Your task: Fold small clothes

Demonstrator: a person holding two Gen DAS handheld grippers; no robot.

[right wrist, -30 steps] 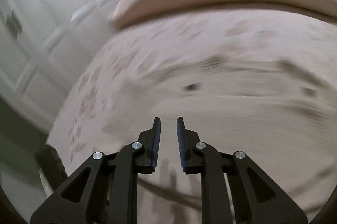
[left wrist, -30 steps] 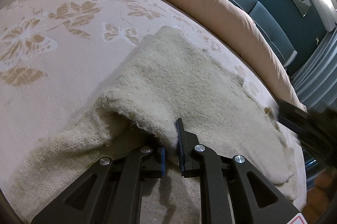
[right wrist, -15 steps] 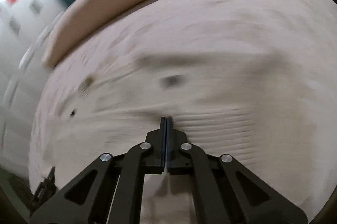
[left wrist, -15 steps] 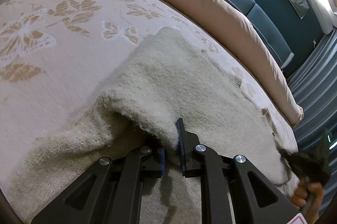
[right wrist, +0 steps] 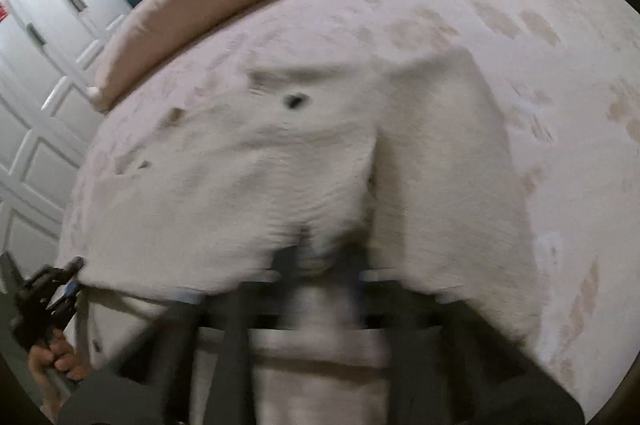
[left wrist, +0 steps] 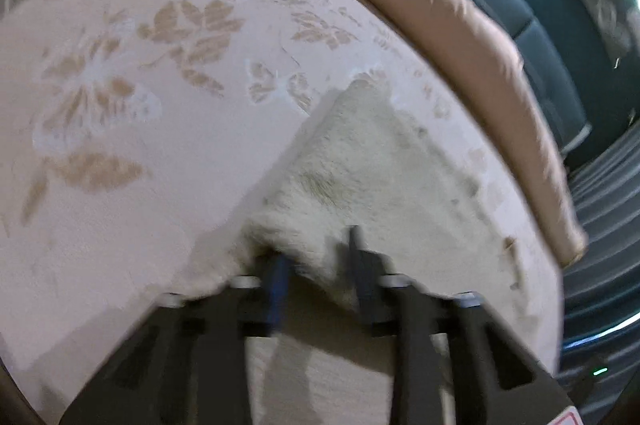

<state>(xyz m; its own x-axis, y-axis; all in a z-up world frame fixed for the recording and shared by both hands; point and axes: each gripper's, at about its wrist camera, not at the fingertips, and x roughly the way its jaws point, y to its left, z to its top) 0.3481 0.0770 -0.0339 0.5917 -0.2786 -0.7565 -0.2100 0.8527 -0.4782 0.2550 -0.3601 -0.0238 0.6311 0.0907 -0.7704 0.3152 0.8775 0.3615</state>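
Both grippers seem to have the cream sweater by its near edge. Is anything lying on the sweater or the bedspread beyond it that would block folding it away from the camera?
Nothing visible does. The sweater carries nothing but its own buttons, and the floral bedspread beyond it is bare up to the pink bolster. The left gripper and right gripper each pinch the near edge.

Bedspread (left wrist: 120, 225) lies open leftward; long bolster (left wrist: 460, 45) blocks the far edge.
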